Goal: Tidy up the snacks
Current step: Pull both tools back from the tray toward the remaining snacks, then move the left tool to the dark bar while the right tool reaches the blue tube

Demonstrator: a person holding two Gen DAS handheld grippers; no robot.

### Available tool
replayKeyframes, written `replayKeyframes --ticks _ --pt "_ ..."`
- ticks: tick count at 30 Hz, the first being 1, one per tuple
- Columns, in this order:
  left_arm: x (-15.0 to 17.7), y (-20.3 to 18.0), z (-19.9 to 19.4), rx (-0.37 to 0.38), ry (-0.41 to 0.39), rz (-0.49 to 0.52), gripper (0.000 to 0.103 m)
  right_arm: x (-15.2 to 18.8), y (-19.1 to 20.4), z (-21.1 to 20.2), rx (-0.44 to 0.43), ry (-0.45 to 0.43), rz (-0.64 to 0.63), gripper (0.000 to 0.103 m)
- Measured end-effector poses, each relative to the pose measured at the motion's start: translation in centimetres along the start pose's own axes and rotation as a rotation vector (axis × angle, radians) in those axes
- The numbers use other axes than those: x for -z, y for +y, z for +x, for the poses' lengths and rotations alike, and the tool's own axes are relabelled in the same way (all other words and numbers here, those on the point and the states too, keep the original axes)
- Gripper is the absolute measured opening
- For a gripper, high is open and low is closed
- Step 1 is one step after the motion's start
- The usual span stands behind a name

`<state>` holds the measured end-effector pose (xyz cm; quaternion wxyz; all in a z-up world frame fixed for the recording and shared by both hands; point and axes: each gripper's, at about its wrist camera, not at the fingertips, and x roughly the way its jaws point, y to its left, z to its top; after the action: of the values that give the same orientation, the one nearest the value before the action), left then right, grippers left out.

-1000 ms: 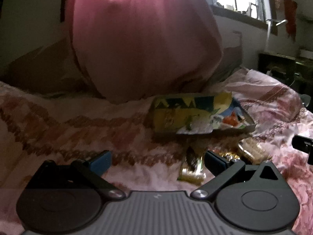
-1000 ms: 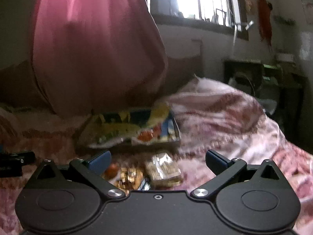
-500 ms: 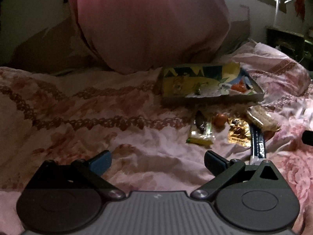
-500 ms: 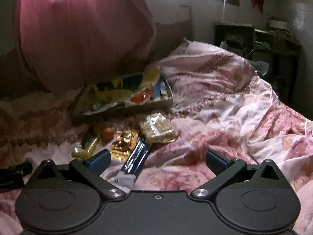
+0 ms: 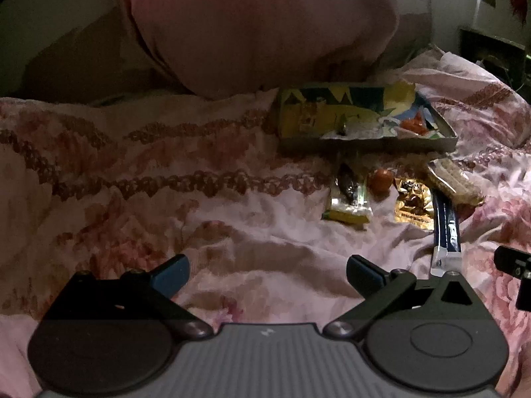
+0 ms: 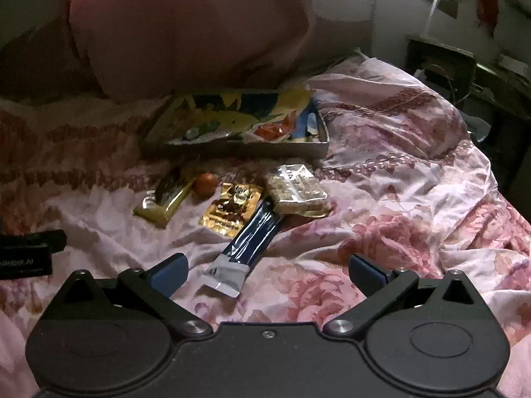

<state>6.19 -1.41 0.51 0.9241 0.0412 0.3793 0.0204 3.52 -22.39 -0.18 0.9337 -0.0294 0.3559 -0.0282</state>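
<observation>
Five loose snacks lie in a cluster on a bed spread with a rumpled pink floral quilt (image 6: 391, 179): a yellow-edged packet (image 6: 166, 199), a small orange ball (image 6: 205, 183), a gold foil pouch (image 6: 232, 210), a long dark-blue wrapper (image 6: 252, 235) and a clear pack of pale bars (image 6: 297, 192). The blue wrapper's far end touches the clear pack. Just behind them sits a shallow grey tray (image 6: 239, 149) already holding colourful packets. A big pink cushion (image 5: 259, 23) looms behind the tray, against a dim wall. A bright window strip and dark furniture (image 6: 441, 63) stand off to the right. Both tongs hover over the quilt with jaws spread wide, holding nothing: the left tongs (image 5: 267, 273) over bare fabric, the right tongs (image 6: 267, 272) just short of the blue wrapper's silver end.
</observation>
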Motion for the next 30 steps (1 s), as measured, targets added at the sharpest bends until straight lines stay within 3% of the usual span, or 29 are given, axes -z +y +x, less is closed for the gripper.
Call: replayKeyframes --ticks 15,21,30 --pt "-1.8 -0.7 2.7 0.047 0.048 -0.003 0.103 -0.8 -0.9 2.2 -0.077 0.089 0.075 0.102" --pt "-3.5 -1.7 5.0 0.043 0.058 0.101 0.103 -1.5 -2.0 4.5 -0.148 0.166 0.133 0.102" --pt "-6.3 -2.8 9.8 0.156 0.062 0.159 0.103 -2.9 -3.0 8.8 -0.182 0.218 0.141 0.102"
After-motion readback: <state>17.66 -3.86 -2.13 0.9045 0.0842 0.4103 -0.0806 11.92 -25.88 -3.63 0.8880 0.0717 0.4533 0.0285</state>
